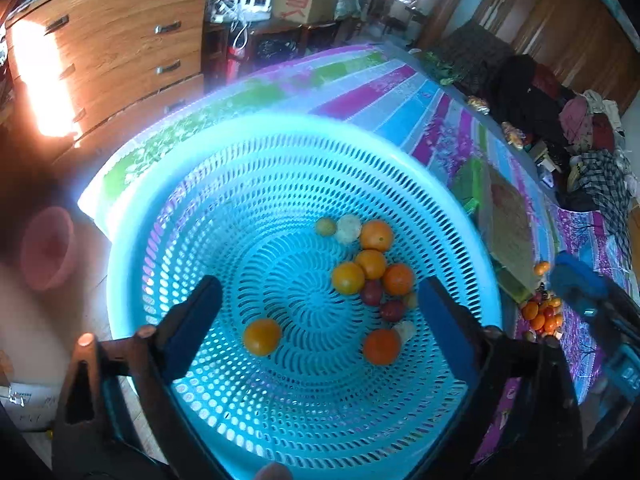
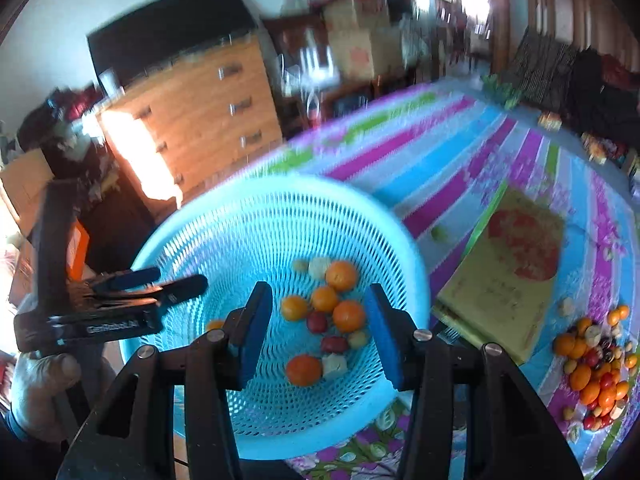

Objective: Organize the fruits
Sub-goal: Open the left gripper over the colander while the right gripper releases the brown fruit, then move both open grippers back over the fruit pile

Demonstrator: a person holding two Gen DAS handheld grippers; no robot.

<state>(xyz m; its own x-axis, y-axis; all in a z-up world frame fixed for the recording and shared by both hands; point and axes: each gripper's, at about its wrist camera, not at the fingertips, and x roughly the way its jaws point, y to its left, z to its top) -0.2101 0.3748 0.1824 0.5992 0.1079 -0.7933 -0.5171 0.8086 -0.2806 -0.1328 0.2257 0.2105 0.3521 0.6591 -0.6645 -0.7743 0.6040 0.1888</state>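
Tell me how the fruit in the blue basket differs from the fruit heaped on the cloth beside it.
The fruit in the basket is few and loosely spread inside the perforated blue basket; the fruit pile on the cloth is a larger, tightly packed heap. The basket fruit lies inside walls, the pile directly on the striped cloth. Both mix orange, dark red and pale pieces.

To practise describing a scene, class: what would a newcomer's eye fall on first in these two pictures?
The big turquoise perforated basket fills the middle of both views, with oranges and small dark red fruits clustered right of its centre. To the right, on the bright striped cloth, lies a second heap of mixed fruit beside a yellow-green board. Both pairs of jaws hang open over the basket, holding nothing.
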